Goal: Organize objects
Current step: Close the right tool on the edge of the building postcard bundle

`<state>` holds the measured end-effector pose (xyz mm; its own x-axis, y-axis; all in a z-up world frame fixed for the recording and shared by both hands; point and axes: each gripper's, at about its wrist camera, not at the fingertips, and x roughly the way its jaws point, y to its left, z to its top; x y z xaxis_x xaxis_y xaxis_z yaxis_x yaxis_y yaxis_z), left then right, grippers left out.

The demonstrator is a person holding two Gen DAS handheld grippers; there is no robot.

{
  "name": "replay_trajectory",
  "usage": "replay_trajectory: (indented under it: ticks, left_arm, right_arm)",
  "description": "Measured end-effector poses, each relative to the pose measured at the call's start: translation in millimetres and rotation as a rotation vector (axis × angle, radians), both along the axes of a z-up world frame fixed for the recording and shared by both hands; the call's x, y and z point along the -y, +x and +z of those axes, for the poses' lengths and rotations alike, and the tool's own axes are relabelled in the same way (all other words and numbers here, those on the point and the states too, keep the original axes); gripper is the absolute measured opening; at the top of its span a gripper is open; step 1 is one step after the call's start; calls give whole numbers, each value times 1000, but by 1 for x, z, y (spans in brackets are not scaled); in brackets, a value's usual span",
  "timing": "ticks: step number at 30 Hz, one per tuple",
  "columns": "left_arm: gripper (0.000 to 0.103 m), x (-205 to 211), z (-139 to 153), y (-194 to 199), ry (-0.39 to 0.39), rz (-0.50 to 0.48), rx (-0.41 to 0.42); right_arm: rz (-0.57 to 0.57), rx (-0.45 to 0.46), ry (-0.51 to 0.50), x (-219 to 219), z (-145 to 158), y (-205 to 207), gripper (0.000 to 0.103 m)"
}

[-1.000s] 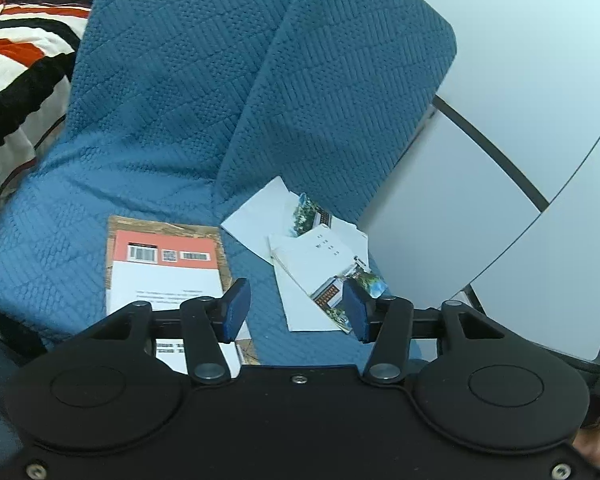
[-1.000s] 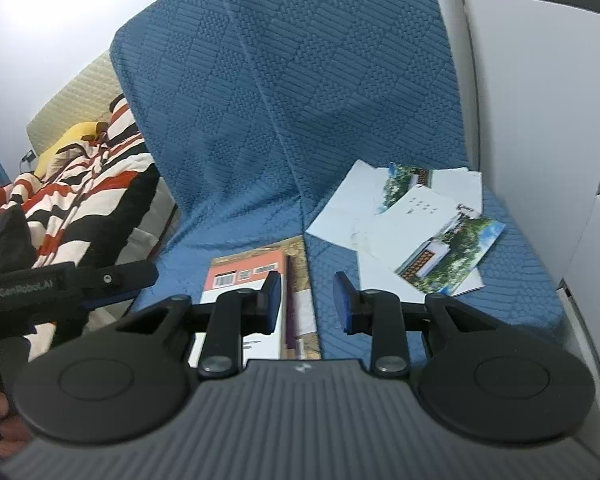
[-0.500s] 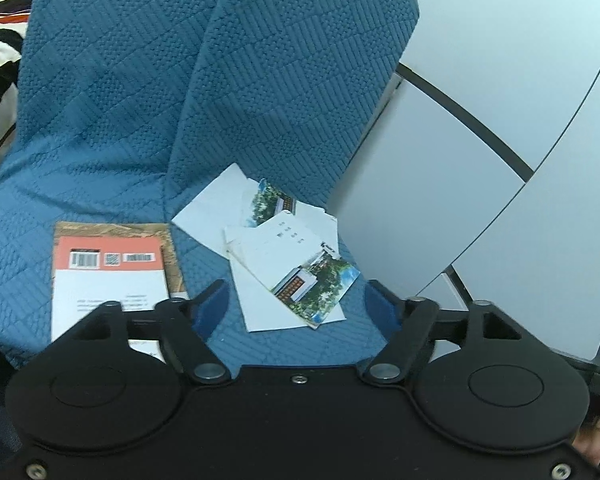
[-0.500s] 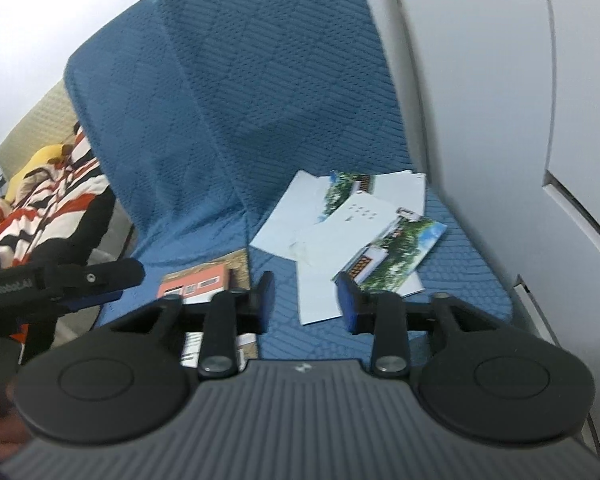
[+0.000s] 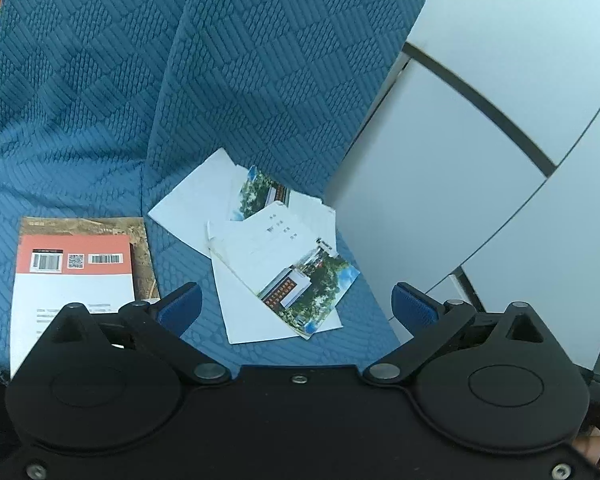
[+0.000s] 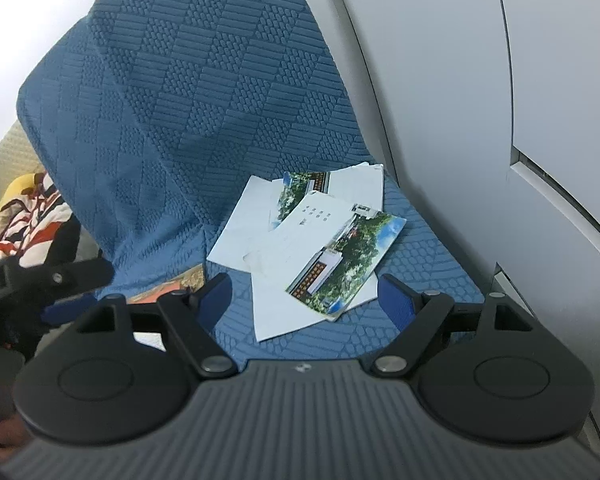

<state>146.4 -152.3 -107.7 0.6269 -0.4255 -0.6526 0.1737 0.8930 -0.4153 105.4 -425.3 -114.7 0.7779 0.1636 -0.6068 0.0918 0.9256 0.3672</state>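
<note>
Blue quilted fabric covers a seat [image 5: 100, 92] and its backrest, with pale grey wall panels [image 5: 480, 160] to its right. On the seat cushion we see a loose, overlapping pile of white papers [image 5: 204, 204], and on top of it a booklet with a photo of a building and trees [image 5: 300, 280]. To the left of the pile, apart from it, lies a book [image 5: 76, 268] showing an orange band with barcodes.

We hold the left tongs [image 5: 296, 304] above the near edge of the pile; their blue pads stand wide and are opening, gripping nothing. The right tongs [image 6: 304, 300] hover over the same pile, their jaws also opening and empty, with the booklet's near corner showing between the pads. In the right wrist view, a striped cloth [image 6: 28, 216] lies at the far left.
</note>
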Motion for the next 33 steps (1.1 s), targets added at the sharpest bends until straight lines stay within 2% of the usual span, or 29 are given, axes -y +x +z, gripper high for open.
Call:
replay_trajectory:
  ticks: [7,11,16,18,23,30,33]
  left_arm:
    - [100,20,-28,30,36,26,-39]
    - [96,33,-51,51,44,42,-83]
    - [84,49,-87,81,36,36,-149]
    - [69,56,-101,92,25,30,-175]
    - [50,66,-131,114,-21,19,-227]
    - [41,79,-163,132,-37,-8,-288]
    - [40,82,-171,136,-33,-20,-302]
  right_arm:
    - [-17,-25,31,18,-25,31,82]
    - [-36,-46,58,30,-41,50,81]
    - [-40,-66,80,44,-58,78,81]
    - [-42,-78,87,49,-66,90,80]
    - [-33,-103,89,60,-85,123,77]
    - [24,-149,52,65,-114,171,73]
    - [28,-156,20,68,-127,189,70]
